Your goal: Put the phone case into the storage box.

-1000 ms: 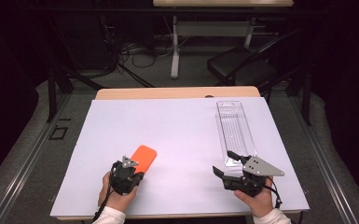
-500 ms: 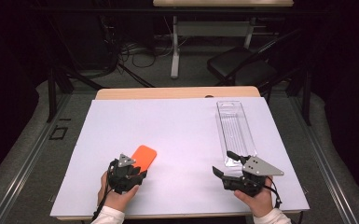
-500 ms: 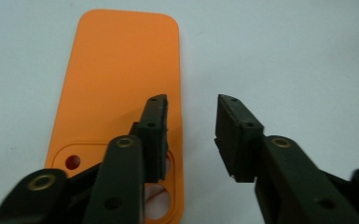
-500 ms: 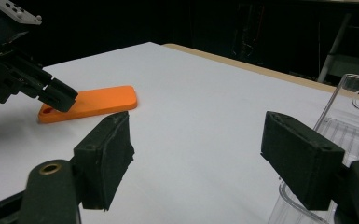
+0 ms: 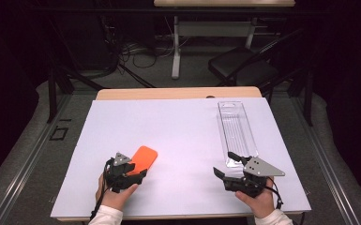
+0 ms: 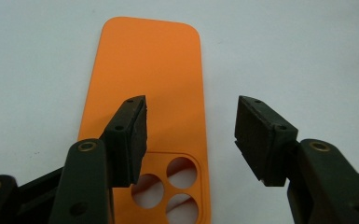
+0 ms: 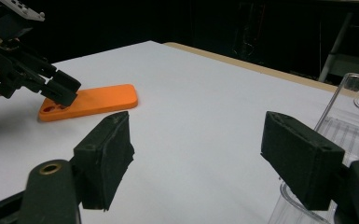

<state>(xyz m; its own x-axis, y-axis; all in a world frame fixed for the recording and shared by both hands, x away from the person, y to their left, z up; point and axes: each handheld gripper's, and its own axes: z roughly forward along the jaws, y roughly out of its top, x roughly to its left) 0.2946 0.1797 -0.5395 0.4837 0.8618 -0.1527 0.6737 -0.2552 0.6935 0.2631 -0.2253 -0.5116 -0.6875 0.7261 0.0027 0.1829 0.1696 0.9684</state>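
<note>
Orange phone case (image 6: pixel 144 88) lies flat, back up, on the white counter (image 5: pixel 183 126) toward its near left, camera holes nearest the left gripper (image 6: pixel 191 135). That gripper's jaws have just been opening; they stand apart above the case, holding nothing, seemingly releasing it. The right gripper (image 7: pixel 205 154) waits open and empty just beside the clear packaging tray (image 5: pixel 236 131), probably the case's destination.

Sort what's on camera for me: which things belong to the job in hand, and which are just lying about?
In the job:
- flat orange phone case with three camera holes, lying on the white sheet
- left gripper, jaws just opened, above the case's camera end
- clear plastic packaging tray
- right gripper, open beside that tray

Lying about:
- black chair behind the table
- floor cables
</note>
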